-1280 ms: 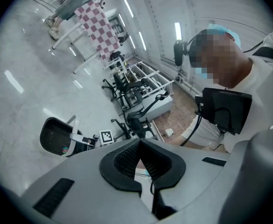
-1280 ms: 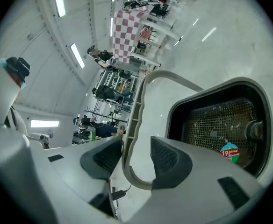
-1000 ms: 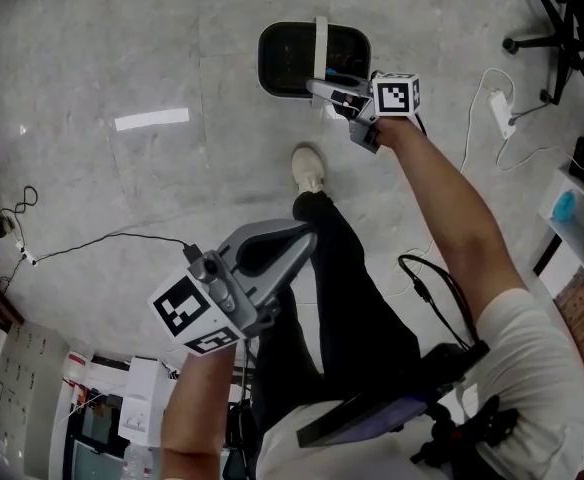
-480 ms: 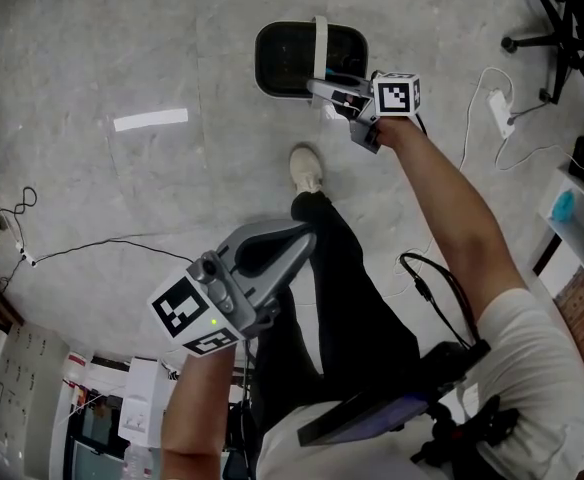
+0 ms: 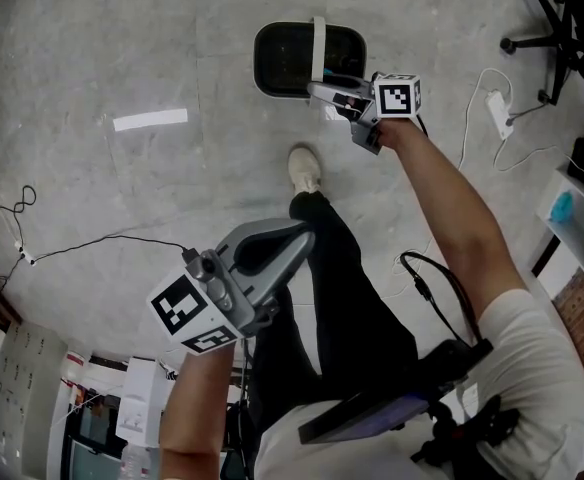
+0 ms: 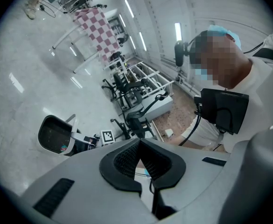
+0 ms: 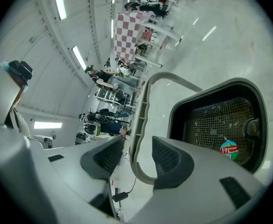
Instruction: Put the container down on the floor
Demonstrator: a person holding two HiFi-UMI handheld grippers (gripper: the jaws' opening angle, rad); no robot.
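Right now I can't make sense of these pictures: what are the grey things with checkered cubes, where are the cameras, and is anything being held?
There is no robot here. A person holds a hand-worked gripper in each hand, and the checkered cubes are part of those grippers. One picture comes from a camera on the person's head, looking steeply down at the floor. The other two come from cameras riding on the grippers, each looking along its own fingers. On the floor sits a dark container with a white handle. The right gripper reaches to it, with its fingers on either side of the handle. They have just been opening, and a gap shows beside the handle, so it looks released. The left gripper hangs above the person's leg, fingers together, holding nothing.
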